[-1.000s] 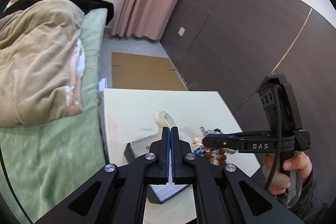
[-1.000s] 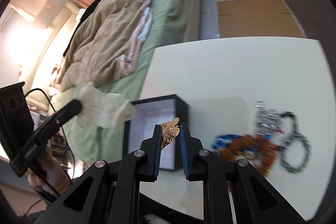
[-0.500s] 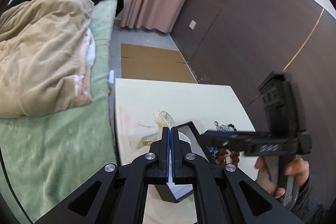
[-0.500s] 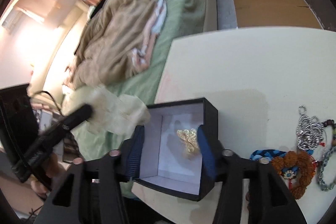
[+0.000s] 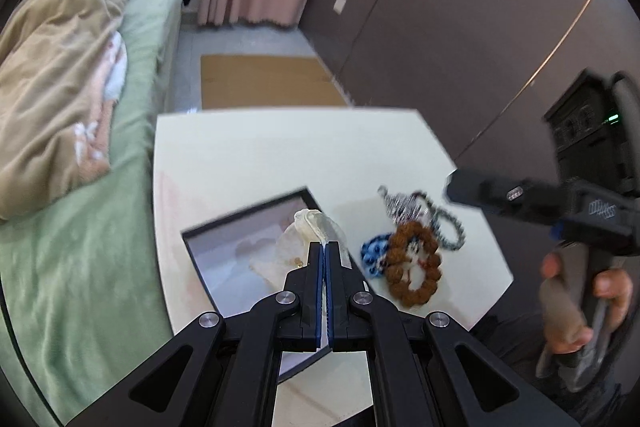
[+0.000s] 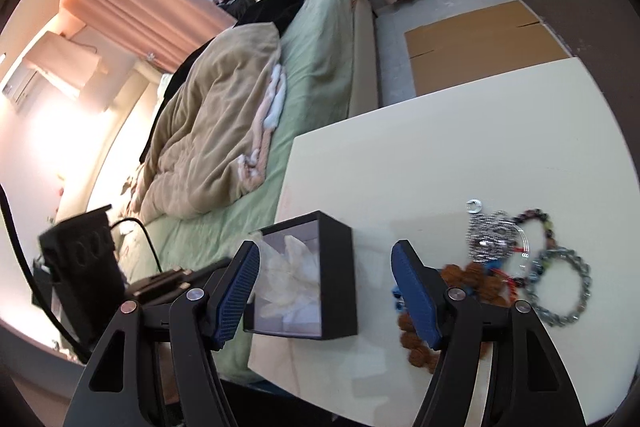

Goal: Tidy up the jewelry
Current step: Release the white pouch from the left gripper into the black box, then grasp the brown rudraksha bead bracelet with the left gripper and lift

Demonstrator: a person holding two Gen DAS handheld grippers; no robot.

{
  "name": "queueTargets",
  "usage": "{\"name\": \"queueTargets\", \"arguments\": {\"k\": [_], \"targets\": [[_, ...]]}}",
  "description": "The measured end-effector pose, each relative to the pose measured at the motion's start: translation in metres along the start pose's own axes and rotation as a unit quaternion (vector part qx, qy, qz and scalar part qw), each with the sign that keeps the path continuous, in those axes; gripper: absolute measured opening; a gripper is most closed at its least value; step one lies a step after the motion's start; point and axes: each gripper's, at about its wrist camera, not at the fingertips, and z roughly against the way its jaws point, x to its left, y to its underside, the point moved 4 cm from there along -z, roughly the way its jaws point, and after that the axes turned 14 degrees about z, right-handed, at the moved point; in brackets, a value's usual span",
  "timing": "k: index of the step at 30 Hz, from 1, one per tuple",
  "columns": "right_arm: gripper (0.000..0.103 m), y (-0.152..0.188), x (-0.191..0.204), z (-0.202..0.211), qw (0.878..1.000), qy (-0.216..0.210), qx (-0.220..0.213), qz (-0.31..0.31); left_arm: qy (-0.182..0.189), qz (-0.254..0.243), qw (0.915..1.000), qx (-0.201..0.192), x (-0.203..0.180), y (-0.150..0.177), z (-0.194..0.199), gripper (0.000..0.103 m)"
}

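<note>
A black jewelry box [image 5: 244,247] with a white lining stands open near the table's left edge; it also shows in the right wrist view [image 6: 336,275]. My left gripper [image 5: 324,247] is shut on a crumpled white tissue [image 5: 308,231] and holds it over the box, where it covers the gold piece. The tissue [image 6: 288,275] fills the box in the right wrist view. My right gripper [image 6: 324,291] is open and empty, above the table just right of the box. A pile of bracelets lies right of the box: brown beads [image 5: 412,267], a blue one [image 5: 370,255], a silver piece [image 6: 490,235], a grey chain ring [image 6: 560,287].
The cream table [image 6: 440,155] has its left edge along a green bed [image 6: 320,67] with a beige blanket [image 5: 52,75]. Flat cardboard [image 5: 264,81] lies on the floor beyond the table. A dark panelled wall [image 5: 440,27] runs along the right.
My right gripper opened, dropped the gold piece into the box and moved away to the right. My left gripper lowered the tissue into the box over it.
</note>
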Motion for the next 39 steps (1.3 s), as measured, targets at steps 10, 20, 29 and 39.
{"name": "queueTargets", "arguments": {"k": [10,20,29,39], "targets": [[0.069,0.015,-0.027,0.039,0.998,0.017,-0.036,-0.038,0.011,0.054,0.9984,0.009,0.009,-0.008,-0.006,0.061],[0.069,0.044,-0.057,0.065,0.992,0.017,-0.072,-0.102,0.026,0.038,0.9987,-0.02,-0.014,-0.022,0.0,0.07],[0.069,0.062,-0.077,0.085,0.987,0.074,-0.081,-0.12,0.028,-0.013,0.9995,0.01,-0.055,-0.008,-0.03,0.068],[0.069,0.083,-0.12,0.09,0.977,0.114,-0.056,-0.173,0.019,-0.047,0.9977,0.046,-0.085,0.006,-0.064,0.038]]}}
